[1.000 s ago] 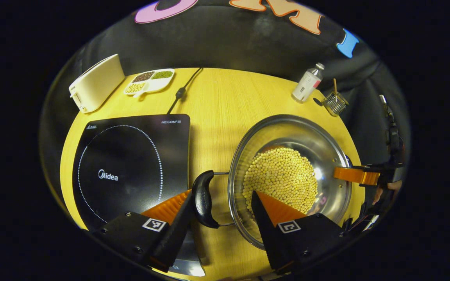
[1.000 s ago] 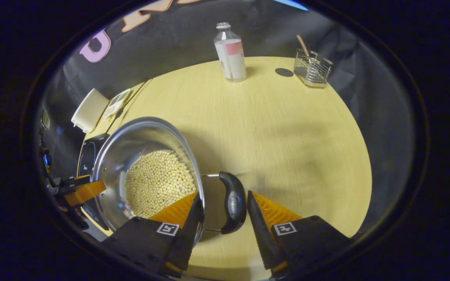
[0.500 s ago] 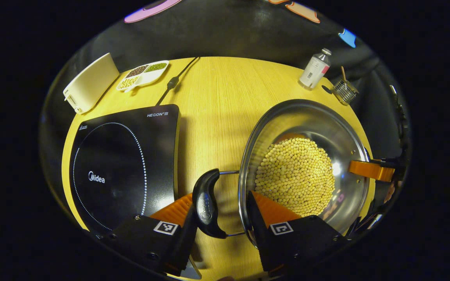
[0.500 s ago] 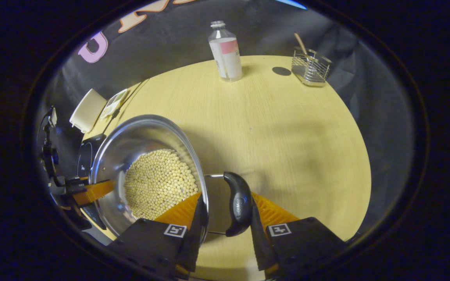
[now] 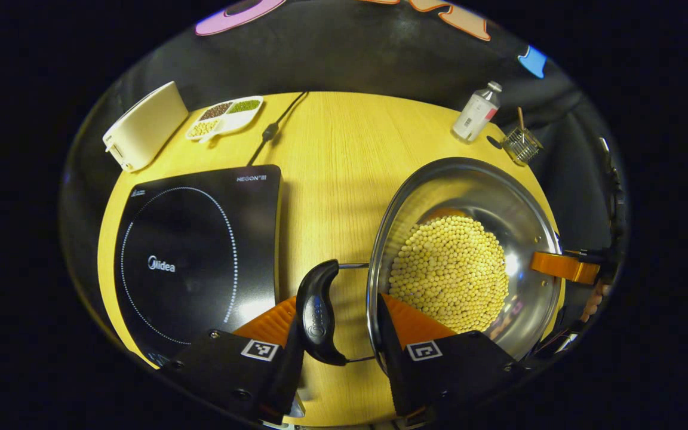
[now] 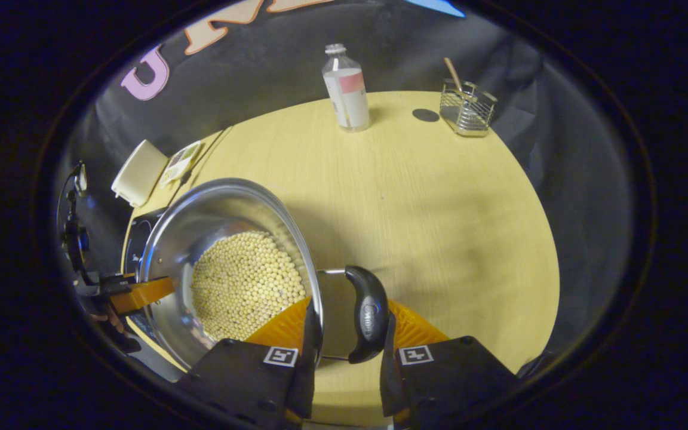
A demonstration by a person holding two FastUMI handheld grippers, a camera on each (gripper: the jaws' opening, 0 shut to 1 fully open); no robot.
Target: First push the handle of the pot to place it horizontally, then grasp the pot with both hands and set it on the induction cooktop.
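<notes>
Jutting sideways, pot (image 5: 469,239) handles (image 5: 317,313) horizontal

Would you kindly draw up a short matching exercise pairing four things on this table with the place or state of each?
Things:
1. pot
2. induction cooktop
3. bottle
4. divided dish

Places or states:
A. upright at the table's far edge, beside the wire basket
B. bare, nothing on its glass
C. full of yellow beans, a handle between each pair of tongs
D. next to the white appliance, beans in its sections

Pairs: 1-C, 2-B, 3-A, 4-D
</notes>
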